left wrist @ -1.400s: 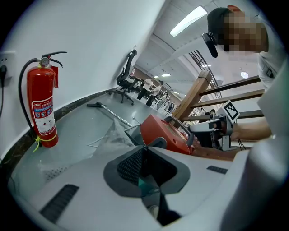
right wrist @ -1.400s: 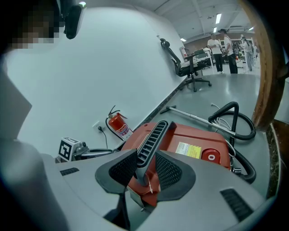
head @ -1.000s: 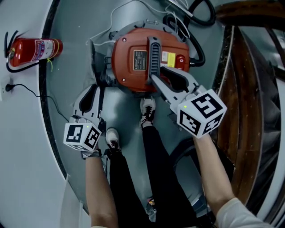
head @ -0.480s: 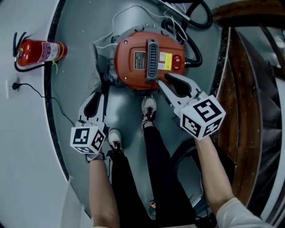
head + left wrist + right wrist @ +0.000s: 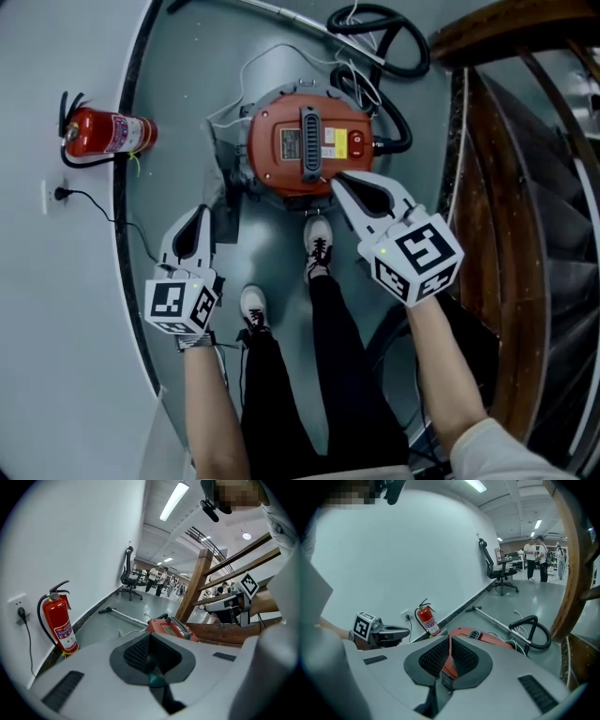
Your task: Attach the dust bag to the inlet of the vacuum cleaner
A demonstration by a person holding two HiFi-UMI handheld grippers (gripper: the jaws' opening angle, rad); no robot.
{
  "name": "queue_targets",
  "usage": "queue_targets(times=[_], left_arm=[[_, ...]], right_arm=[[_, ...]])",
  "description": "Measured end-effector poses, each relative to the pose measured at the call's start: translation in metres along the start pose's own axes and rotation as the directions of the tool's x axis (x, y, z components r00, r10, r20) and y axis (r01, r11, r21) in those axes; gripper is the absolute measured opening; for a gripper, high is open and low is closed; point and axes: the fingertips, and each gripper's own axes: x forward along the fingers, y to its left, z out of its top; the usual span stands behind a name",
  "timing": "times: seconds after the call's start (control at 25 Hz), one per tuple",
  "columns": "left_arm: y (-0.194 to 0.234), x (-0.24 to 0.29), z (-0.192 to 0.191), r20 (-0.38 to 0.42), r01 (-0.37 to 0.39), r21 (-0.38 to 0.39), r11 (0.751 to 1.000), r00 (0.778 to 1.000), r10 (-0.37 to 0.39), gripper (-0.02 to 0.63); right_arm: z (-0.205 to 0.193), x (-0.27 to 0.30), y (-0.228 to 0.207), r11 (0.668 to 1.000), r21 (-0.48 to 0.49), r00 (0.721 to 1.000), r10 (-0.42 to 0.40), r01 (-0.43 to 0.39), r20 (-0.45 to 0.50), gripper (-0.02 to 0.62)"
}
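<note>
The vacuum cleaner (image 5: 309, 145) stands on the grey floor, its round red lid with a grey handle facing up; it also shows in the left gripper view (image 5: 168, 629) and the right gripper view (image 5: 487, 638). A pale grey body edge (image 5: 225, 141) shows round the lid's left side. I cannot make out a dust bag. My right gripper (image 5: 336, 178) is shut and empty, its tip over the lid's near edge. My left gripper (image 5: 202, 212) is shut and empty, held left of the vacuum above the floor.
A red fire extinguisher (image 5: 108, 134) lies against the white wall at left, near a socket (image 5: 52, 195). A black hose (image 5: 375, 37) and metal wand (image 5: 281, 11) lie beyond the vacuum. A wooden stair rail (image 5: 497, 187) runs along the right. The person's shoes (image 5: 319, 239) stand close by.
The view has pulled back from the vacuum. My right gripper has drawn off the lid's handle to its near edge. The left gripper stays to the vacuum's left.
</note>
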Motion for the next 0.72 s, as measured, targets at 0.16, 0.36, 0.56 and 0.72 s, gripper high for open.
queue_targets(times=[0.16,0.36,0.56,0.72], left_arm=[[-0.013,-0.016,0.032,0.024,0.010,0.014,1.000,1.000,-0.010,0.002],[-0.031,-0.042,0.087,0.056,0.025,0.053,0.998,0.998,-0.028,0.002],[-0.051,-0.066,0.132,0.081,0.053,0.097,0.994,0.995,-0.061,0.002],[-0.067,-0.086,0.160,0.090,0.058,0.109,0.992,0.994,-0.068,0.000]], right_arm=[[0.019,-0.023,0.009,1.000,-0.004,1.000,-0.008,0.008,0.023,0.031],[0.060,-0.056,0.025,1.000,-0.013,0.996,-0.020,0.021,0.089,0.028],[0.100,-0.092,0.043,0.999,-0.025,0.989,-0.033,0.037,0.147,0.027],[0.123,-0.120,0.053,0.998,-0.027,0.982,-0.051,0.057,0.180,0.026]])
